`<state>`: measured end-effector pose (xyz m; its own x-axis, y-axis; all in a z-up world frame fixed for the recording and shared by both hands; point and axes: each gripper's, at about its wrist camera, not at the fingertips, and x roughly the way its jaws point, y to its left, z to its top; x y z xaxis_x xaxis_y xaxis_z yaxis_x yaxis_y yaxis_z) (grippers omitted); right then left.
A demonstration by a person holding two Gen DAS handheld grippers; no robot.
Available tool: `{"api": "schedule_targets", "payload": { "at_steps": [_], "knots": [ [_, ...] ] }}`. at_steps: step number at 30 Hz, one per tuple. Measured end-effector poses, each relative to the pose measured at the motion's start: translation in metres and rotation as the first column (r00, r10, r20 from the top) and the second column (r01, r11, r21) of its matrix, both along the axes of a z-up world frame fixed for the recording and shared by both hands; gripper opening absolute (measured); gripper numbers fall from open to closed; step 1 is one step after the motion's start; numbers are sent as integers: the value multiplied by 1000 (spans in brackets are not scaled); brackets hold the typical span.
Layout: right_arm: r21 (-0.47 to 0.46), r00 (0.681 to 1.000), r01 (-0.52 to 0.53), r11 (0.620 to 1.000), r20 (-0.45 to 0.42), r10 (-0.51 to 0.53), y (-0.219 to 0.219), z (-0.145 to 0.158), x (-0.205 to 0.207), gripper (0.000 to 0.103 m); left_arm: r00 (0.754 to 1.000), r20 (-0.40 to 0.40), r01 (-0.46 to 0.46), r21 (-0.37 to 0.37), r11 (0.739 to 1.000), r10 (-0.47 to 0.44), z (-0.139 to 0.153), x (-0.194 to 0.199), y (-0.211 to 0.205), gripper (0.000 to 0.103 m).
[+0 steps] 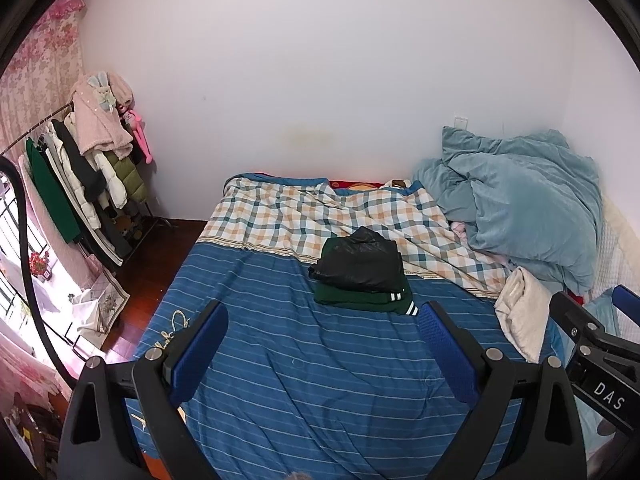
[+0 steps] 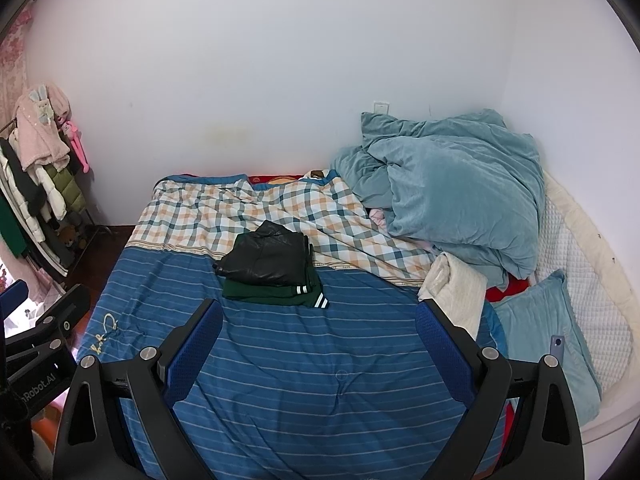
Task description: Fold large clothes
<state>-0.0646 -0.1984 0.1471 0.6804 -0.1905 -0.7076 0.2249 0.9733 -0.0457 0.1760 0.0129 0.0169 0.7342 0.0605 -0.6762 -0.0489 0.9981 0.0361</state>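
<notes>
Both grippers hang above the near end of the bed, and neither has anything in it: the left gripper [image 1: 322,334] has its blue pads spread wide with only striped bedding between them, and the right gripper [image 2: 318,330] is released the same way, jaws well apart over the blue striped cover [image 2: 320,380]. Out ahead, in the middle of the bed, sits the folded pile: a black jacket [image 2: 266,258], glossy and creased, folded into a compact square and lying on top of a folded dark green garment [image 2: 276,294] whose white-striped cuffs poke out at the near right corner. That stack rests right where the blue stripes meet the checked quilt [image 2: 256,208]. Off to the right, a crumpled light blue duvet [image 2: 452,188] is heaped against the wall, with a cream towel [image 2: 456,292] just beside it and a pale blue pillow [image 2: 540,328] nearer the edge. On the far left stands a clothes rack [image 1: 80,184] loaded with coats, a pink fleece [image 1: 104,116] draped over its top.
</notes>
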Motion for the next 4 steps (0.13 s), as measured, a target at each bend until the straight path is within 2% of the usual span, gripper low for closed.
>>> {"api": "schedule_targets", "payload": {
  "at_steps": [4],
  "knots": [
    [0,1000,1,1000,1,-1,0,-1,-2,98,1000,17,-2,6,1000,2,2,-1,-1,98]
  ]
}}
